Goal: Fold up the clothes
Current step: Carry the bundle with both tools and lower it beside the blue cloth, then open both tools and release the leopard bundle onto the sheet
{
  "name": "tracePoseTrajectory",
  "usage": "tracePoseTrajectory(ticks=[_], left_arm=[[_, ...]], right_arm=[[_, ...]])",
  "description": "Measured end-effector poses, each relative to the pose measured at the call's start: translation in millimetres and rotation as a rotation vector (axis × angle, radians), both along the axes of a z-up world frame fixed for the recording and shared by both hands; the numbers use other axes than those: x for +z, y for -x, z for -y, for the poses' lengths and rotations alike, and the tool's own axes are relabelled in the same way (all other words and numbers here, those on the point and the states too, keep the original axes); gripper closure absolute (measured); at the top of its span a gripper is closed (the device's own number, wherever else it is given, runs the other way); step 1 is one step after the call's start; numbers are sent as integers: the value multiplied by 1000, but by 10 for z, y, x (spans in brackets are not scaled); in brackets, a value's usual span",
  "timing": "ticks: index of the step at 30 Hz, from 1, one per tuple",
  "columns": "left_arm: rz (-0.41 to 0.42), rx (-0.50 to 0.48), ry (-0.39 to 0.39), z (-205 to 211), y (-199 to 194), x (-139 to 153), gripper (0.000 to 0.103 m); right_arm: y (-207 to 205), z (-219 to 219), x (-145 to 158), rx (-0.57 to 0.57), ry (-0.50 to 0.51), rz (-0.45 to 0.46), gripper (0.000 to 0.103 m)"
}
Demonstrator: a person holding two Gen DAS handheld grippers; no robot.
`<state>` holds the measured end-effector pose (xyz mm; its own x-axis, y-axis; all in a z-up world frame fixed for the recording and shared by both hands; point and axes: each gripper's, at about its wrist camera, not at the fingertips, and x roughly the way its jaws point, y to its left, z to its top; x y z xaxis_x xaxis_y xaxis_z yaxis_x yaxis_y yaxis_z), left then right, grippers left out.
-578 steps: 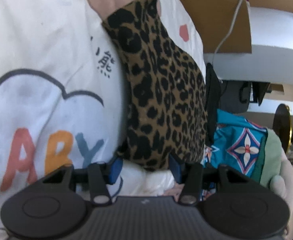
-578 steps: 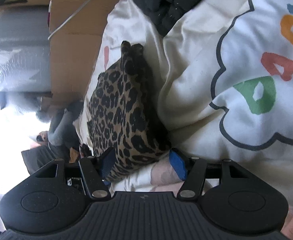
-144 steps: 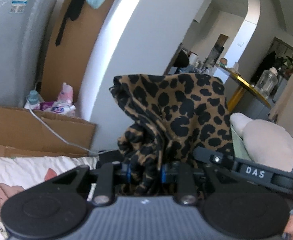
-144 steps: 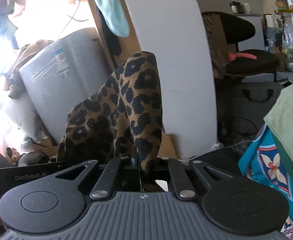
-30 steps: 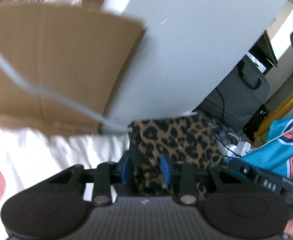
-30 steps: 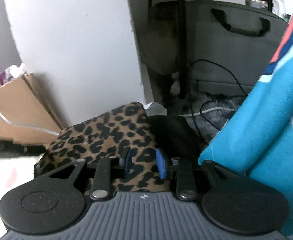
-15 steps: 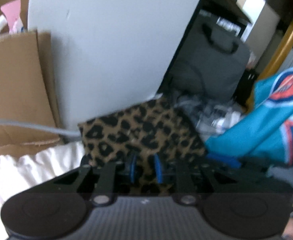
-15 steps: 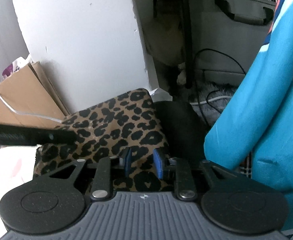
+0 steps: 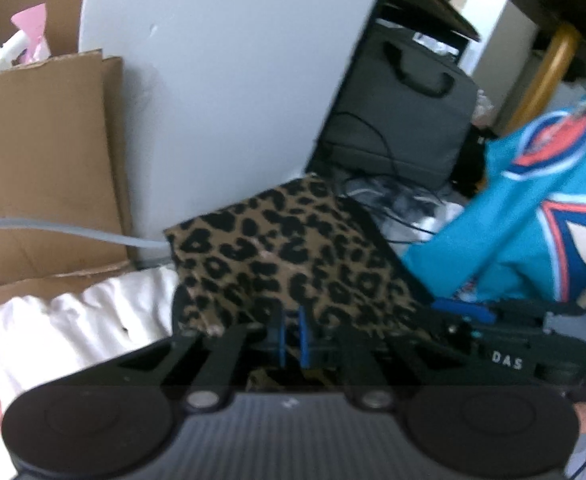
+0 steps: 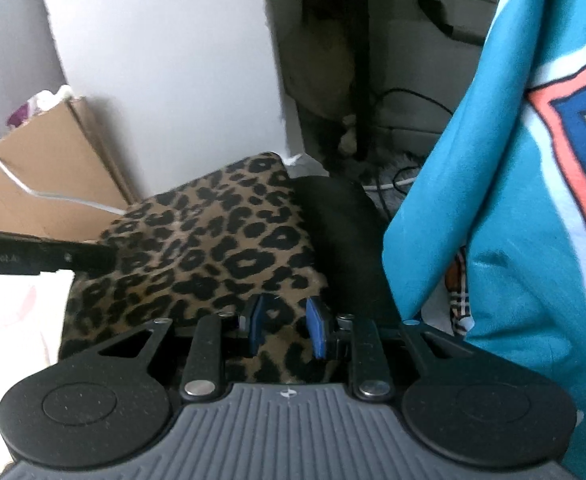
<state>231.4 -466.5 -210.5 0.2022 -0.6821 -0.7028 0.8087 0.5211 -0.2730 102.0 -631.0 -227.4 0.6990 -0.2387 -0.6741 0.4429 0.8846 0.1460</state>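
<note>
Leopard-print fabric garment (image 9: 293, 252), tan ground with black blotches, folded into a flat, roughly rectangular pad with crisp edges. It lies at the edge of a white bed cover (image 9: 73, 328), against the foot of a pale grey panel (image 9: 233, 80). A dark black item (image 10: 345, 240) sits just beside it at 3 o'clock in the right wrist view.

Orientation: in the left wrist view the long axis runs from about 8 o'clock to 2 o'clock, the far corner pointing toward a dark grey bag with a handle (image 9: 405, 120). In the right wrist view the pad runs from about 7 o'clock up to 1 o'clock. Top face flat, no loose tails visible.

Left tool (image 9: 292, 336): blue pads close together and closing, at the near edge of the garment; picture blurred, cannot tell whether cloth is pinched between them. Its black body also enters the right wrist view at 9 o'clock, tip touching the pad's left edge.

Right tool (image 10: 285, 328): blue pads stand partly apart over the near right corner of the garment, leopard cloth visible between them; pads not seen pressing on it.

Teal patterned cloth with orange and white motifs (image 10: 513, 200) hangs at 3 o'clock. Brown cardboard sheet (image 9: 41, 168) with a grey cable (image 9: 65, 232) across it at 9 o'clock.
</note>
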Motion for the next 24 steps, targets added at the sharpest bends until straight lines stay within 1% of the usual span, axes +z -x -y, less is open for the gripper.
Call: tracePoseTrajectory(ticks=[1,2,3,5,6,7,10,13,15,16,17,19,22,24], left_arm=[[2,-14,-5,-10,35,-20,87],[4,-20,-9,-22,63,-54,79],[6,-25,-14,-36,91,-90,74],[10,-27,-13,-74,138,-163,71],[12,-25,-12,-92,159,-197,69],[16,-23,-14,-110,180,-227,68],[49,-38,-25,-143,268,-291,63],[77,-48,-37,-180,317,-375,53],[54,-31,-52,-217,271,-438,32],[31,-22,-53,-245,235,-475,31],[-1,-18,-37,-284,194,-502,32],[-15,-23,-17,-345,174,-495,35],[44,-60,-31,-359,257,-434,40],[73,-84,-48,-386,321,-392,50]], right_arm=[[16,-46,9,9,0,2,72],[30,-94,18,20,1,3,71],[43,-141,27,30,1,5,70],[61,-217,-8,53,25,-8,57],[80,-244,-36,57,30,-15,49],[99,-271,-65,61,34,-23,46],[174,-291,-187,64,23,-56,44],[293,-273,-300,68,17,-87,44],[372,-290,-336,71,22,-104,44],[403,-295,-348,74,26,-113,44],[446,-307,-355,77,32,-121,44],[511,-316,-335,78,40,-132,43],[634,-332,-297,68,41,-146,42],[732,-333,-294,46,32,-155,41]])
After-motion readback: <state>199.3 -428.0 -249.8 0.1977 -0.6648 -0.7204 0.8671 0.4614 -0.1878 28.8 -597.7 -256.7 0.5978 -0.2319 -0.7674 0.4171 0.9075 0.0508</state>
